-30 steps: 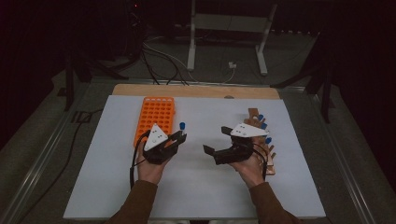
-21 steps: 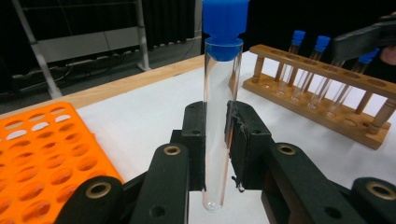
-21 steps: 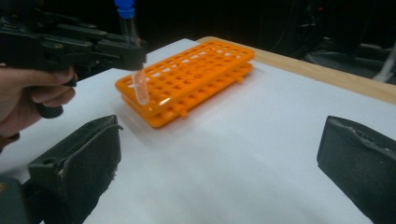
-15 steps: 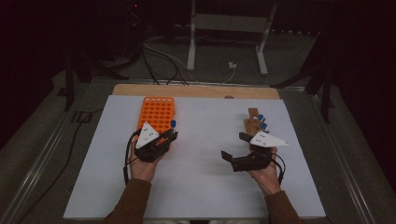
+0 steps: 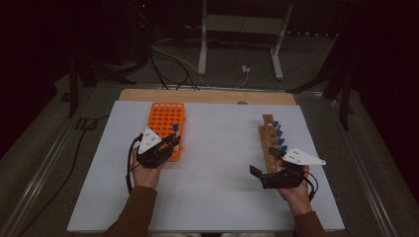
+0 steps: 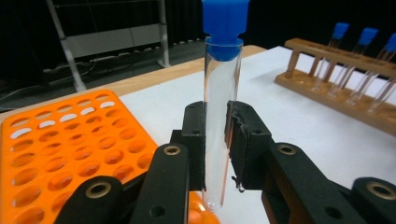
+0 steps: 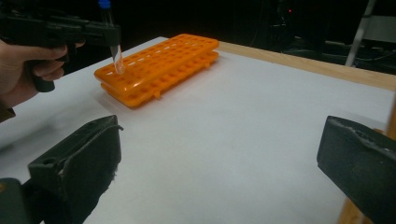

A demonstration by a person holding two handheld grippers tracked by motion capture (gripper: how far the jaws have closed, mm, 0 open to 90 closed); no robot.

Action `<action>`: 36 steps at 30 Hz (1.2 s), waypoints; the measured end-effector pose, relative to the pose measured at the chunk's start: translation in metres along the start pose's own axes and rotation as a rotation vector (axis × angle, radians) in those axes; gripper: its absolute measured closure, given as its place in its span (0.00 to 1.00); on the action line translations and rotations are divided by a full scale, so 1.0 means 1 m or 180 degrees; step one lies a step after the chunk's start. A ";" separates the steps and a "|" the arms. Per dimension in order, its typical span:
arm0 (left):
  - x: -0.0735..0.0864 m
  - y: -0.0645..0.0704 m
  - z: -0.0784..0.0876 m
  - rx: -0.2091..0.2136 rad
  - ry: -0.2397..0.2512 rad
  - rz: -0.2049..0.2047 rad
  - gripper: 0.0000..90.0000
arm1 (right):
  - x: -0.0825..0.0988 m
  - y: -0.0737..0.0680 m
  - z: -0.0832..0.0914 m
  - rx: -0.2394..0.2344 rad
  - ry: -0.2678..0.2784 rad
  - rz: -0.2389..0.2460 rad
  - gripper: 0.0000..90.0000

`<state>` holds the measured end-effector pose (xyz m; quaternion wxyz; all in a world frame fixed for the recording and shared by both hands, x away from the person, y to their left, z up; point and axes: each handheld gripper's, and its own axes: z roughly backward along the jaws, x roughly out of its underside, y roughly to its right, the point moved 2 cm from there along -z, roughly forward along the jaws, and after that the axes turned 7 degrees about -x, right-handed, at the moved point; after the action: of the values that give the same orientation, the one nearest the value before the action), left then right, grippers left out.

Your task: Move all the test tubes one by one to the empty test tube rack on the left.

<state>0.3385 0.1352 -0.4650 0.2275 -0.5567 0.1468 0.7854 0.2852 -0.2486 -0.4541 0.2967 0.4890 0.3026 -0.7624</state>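
Clamping a clear glass test tube with a blue cap, the left gripper holds it upright, pads pressed on the tube's lower half. In the high view the tube sits at the near right corner of the orange plastic multi-hole rack, its tip just above the holes; rack at 11 o'clock on the white table sheet. Right gripper at 4 o'clock, jaws wide, nothing between them, just beside the near end of the wooden tube rack. Wooden rack holds four blue-capped tubes, at 2 o'clock, well apart from the orange one.
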 end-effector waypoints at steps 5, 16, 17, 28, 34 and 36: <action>0.009 -0.004 -0.007 -0.0101 -0.0058 -0.0026 0.87 | 0.002 0.003 0.007 0.0029 0.0031 -0.0014 0.00; 0.030 -0.006 -0.014 -0.0163 -0.0239 -0.0034 0.87 | 0.000 0.011 0.025 0.0127 0.0151 -0.0066 0.00; 0.031 -0.006 -0.014 -0.0166 -0.0261 -0.0048 0.87 | 0.001 0.012 0.025 0.0129 0.0152 -0.0068 0.00; 0.041 -0.007 -0.014 -0.0167 -0.0409 -0.0057 0.87 | 0.001 0.013 0.028 0.0144 0.0172 -0.0083 0.00; 0.045 -0.004 -0.017 -0.0182 -0.0534 -0.0155 0.87 | 0.002 0.012 0.026 0.0136 0.0157 -0.0073 0.00; 0.045 -0.004 -0.017 -0.0184 -0.0535 -0.0146 0.87 | 0.002 0.012 0.026 0.0141 0.0155 -0.0067 0.00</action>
<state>0.3417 0.1387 -0.5131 0.2407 -0.4984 0.0916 0.8278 0.2787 -0.2760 -0.4496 0.2703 0.5107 0.2979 -0.7599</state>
